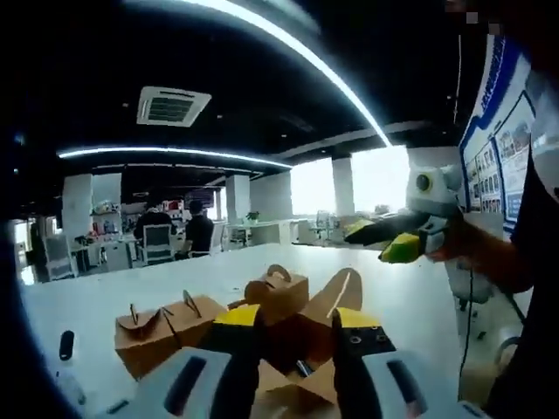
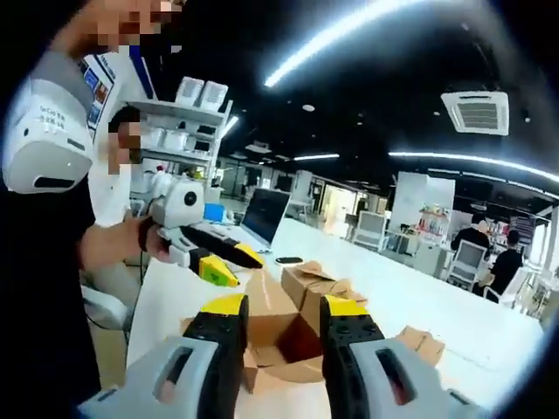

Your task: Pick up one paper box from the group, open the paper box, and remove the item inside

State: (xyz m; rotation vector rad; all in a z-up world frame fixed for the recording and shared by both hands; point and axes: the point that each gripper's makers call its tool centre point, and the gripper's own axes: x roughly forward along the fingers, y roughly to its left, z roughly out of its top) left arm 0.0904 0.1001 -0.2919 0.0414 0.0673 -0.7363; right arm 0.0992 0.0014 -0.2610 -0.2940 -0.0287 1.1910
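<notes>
Standing over the white table [image 1: 419, 301], the person has both grippers raised above a cluster of brown paper boxes. In the left gripper view, the left gripper [image 1: 295, 325] rises from the bottom centre of the frame with its yellow-tipped jaws apart and nothing between them; beyond the tips sit the closed boxes [image 1: 166, 332] at lower left, flaps and small handles up, and an opened box [image 1: 301, 362] just behind the jaws at lower centre, its flaps splayed outward. At the right of that frame the right gripper [image 1: 384, 240] comes in from the person's hand, jaws parted, hovering above the table and well apart from the boxes.

In the right gripper view, the right gripper [image 2: 281, 314] rises from the bottom centre, jaws spread and gripping nothing. Between them the opened box [image 2: 279, 345] shows its brown interior; I cannot tell whether anything lies inside. More closed boxes [image 2: 314, 281] stand just behind it at centre, and another lies at lower right. The left gripper [image 2: 218, 257] reaches in from the left of the frame, held in the person's hand.

By my reckoning one box has been singled out and its top stands open, so picking and opening look done. Taking out the item seems to be what remains: neither claw holds anything.
</notes>
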